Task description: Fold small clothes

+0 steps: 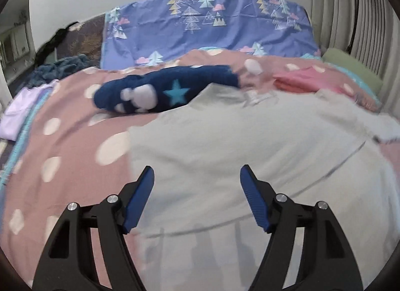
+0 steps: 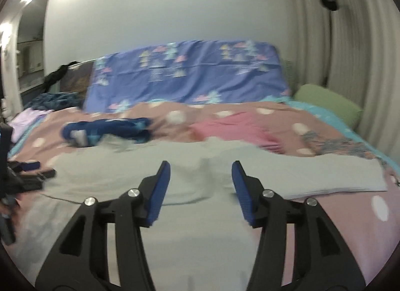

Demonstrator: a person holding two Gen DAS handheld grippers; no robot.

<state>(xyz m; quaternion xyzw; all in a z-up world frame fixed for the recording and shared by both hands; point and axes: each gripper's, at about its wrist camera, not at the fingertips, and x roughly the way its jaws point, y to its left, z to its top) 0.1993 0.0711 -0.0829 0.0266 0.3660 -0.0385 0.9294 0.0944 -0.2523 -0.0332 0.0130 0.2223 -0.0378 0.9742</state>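
From the left wrist camera, the left gripper (image 1: 197, 169) hangs over a pale grey garment (image 1: 250, 146) spread flat on the pink polka-dot bedcover (image 1: 72, 146). Its blue-padded jaws are spread wide with nothing between them. Beyond the garment's far edge lies a navy piece with a light blue star (image 1: 160, 90), and a pink folded piece (image 1: 307, 78) sits off to the right. A purple tree-print sheet (image 1: 200, 28) rises at the head of the bed.

From the right wrist camera, the right gripper (image 2: 201, 164) is also above the grey garment (image 2: 155, 166), jaws parted and holding nothing. The left gripper (image 2: 30, 173) shows blurred at the left edge; its jaws are unclear here. A green pillow (image 2: 325, 103) rests by the curtain (image 2: 350, 40).
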